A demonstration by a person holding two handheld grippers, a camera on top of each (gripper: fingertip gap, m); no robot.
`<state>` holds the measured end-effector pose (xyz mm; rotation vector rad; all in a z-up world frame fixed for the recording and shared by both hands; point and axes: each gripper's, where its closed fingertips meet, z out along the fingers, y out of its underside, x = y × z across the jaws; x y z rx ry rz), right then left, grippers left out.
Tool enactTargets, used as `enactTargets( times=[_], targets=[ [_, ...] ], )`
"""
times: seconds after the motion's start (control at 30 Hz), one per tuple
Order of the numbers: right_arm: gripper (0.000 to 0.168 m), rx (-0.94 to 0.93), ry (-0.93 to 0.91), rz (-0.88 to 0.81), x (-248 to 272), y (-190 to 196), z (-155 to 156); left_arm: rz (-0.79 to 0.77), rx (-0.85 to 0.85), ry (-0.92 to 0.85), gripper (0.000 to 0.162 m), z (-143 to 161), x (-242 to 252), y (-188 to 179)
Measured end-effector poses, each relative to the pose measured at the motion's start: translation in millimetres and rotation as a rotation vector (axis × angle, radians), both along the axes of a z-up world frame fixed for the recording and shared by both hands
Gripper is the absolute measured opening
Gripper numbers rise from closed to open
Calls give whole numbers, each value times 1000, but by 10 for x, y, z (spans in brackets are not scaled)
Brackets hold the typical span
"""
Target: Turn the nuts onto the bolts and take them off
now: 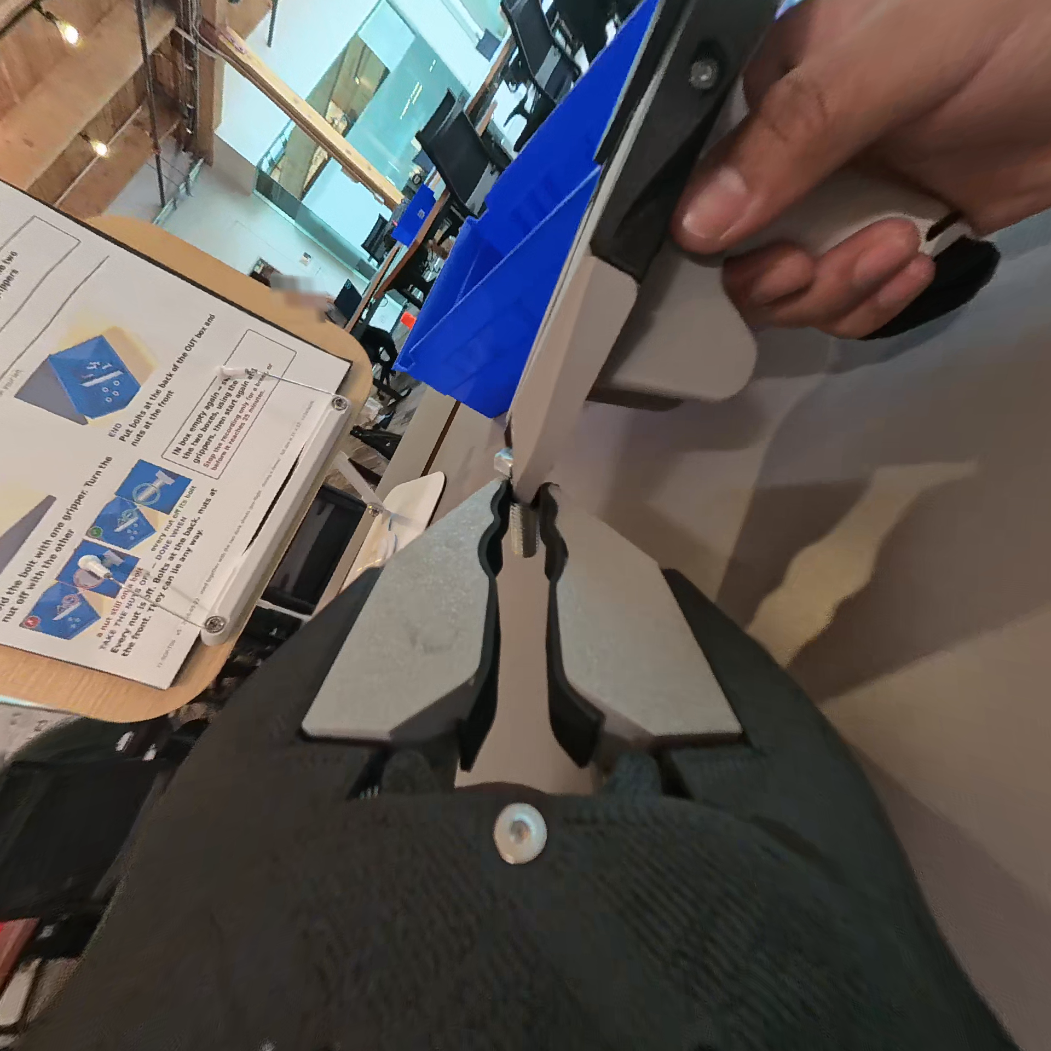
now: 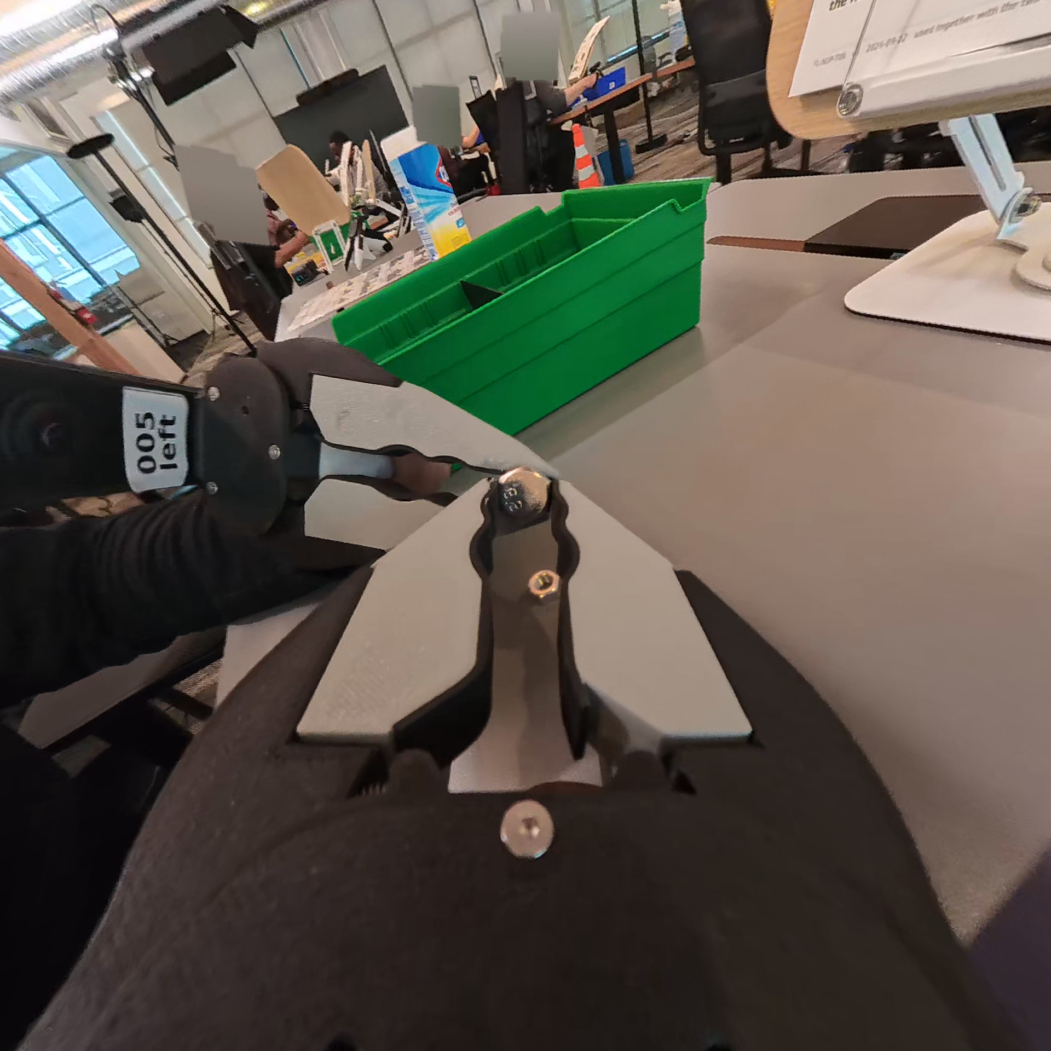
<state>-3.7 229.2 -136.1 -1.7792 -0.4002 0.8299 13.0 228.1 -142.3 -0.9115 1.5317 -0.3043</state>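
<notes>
We see the bolt [image 2: 523, 496] held in the air above the table [image 2: 796, 512], where both tools meet: our right tool [image 2: 524, 500] is clamped on its hexagonal head, and in the left wrist view our left tool [image 1: 526, 512] is closed on the threaded shank [image 1: 524, 532], which pokes out between the tips. Through the gap between the right tool's fingers [image 2: 421, 614] we see a loose nut [image 2: 544, 584] lying on the table below, apart from the bolt. A bare hand [image 1: 887, 159] grips the right tool's handle in the left wrist view. Beyond the tools a green bin [image 2: 546, 318] stands on the table, split by a divider; from this low angle we cannot tell what lies in either compartment. A blue bin [image 1: 512, 273] shows behind the right tool in the left wrist view, its contents hidden as well. A printed instruction sheet [image 1: 142, 432] rests on a wooden board carried by a white stand [image 2: 967, 284] at the table's far side.
</notes>
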Motion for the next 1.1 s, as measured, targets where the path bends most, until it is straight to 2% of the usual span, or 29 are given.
enactTargets(
  times=[0.17, 0.23, 0.33, 0.43, 0.6, 0.7, 0.83, 0.97, 1.1],
  targets=[
    [14, 17, 53, -7, 90, -40, 104, -32, -66, -79, 8, 93, -48, -9],
    [14, 51, 84, -5, 145, -73, 206, -32, -119, -130, 15, 170, -87, 26],
    [14, 114, 205, 62, 154, -194, 441, -68, -327, -179, 26, 225, -111, 46],
    [14, 151, 298, 132, 124, -293, 594, -177, -482, -190, 33, 237, -99, -86],
    [14, 95, 365, 233, -17, -345, 553, -239, -549, -272, 28, 385, -97, -191],
    [14, 81, 393, 244, -19, -339, 554, -283, -523, -273, 7, 413, -123, -266],
    [14, 93, 358, 247, -25, -354, 542, -292, -533, -248, 6, 407, -131, -278],
    [14, 81, 317, 250, -30, -355, 487, -348, -649, -308, 5, 541, -182, -295],
    [14, 65, 315, 247, -49, -328, 444, -352, -655, -341, 0, 592, -210, -278]
  ],
)
